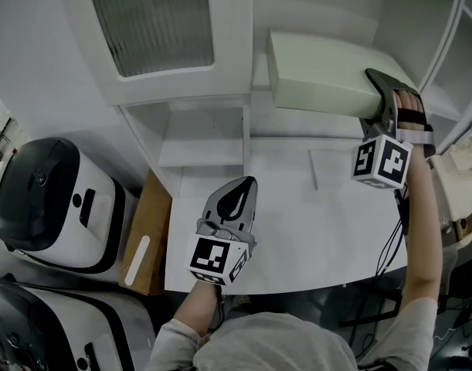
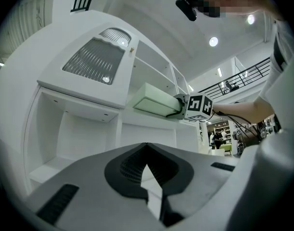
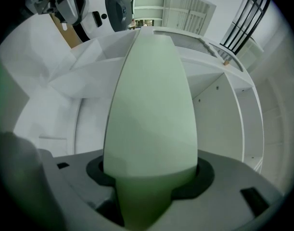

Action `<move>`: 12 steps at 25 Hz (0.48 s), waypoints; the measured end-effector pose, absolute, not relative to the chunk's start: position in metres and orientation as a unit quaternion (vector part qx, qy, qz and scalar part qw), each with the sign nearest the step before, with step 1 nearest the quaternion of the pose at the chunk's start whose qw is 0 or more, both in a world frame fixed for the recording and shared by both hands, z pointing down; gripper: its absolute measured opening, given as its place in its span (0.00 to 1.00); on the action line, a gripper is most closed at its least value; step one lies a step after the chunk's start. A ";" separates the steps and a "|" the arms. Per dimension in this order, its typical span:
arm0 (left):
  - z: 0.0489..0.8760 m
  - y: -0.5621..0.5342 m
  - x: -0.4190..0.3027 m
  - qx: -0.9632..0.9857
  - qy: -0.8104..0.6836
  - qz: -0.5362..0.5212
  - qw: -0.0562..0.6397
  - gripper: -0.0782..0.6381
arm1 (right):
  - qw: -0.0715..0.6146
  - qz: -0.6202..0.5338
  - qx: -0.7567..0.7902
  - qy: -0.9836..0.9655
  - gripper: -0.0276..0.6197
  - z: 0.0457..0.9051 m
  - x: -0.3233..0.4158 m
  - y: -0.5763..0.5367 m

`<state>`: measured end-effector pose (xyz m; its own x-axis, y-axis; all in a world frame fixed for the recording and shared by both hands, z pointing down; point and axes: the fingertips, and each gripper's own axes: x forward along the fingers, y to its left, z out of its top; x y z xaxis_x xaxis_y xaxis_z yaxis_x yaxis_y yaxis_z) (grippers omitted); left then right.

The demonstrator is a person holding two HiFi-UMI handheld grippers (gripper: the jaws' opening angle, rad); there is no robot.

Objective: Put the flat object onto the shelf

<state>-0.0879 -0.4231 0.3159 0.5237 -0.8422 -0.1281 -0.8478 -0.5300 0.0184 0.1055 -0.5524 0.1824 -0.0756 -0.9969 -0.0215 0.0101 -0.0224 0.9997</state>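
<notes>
The flat object is a pale green box, lying level in the air above the back of the white table. My right gripper is shut on its right end, and its left end points at the white shelf unit. Along the jaws in the right gripper view, the green box fills the middle, clamped in my right gripper. My left gripper is shut and empty, low over the table's front left. From the left gripper view, the green box hangs beside the shelf's upper part.
A cabinet with a frosted panel tops the shelf unit. Two white-and-black machines and a brown cardboard box stand left of the table. White rails curve at the far right.
</notes>
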 end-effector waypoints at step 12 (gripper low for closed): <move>0.320 -0.428 -0.089 -0.874 0.481 0.064 0.016 0.13 | 0.477 -0.524 0.483 -0.514 0.49 0.184 0.106 -0.556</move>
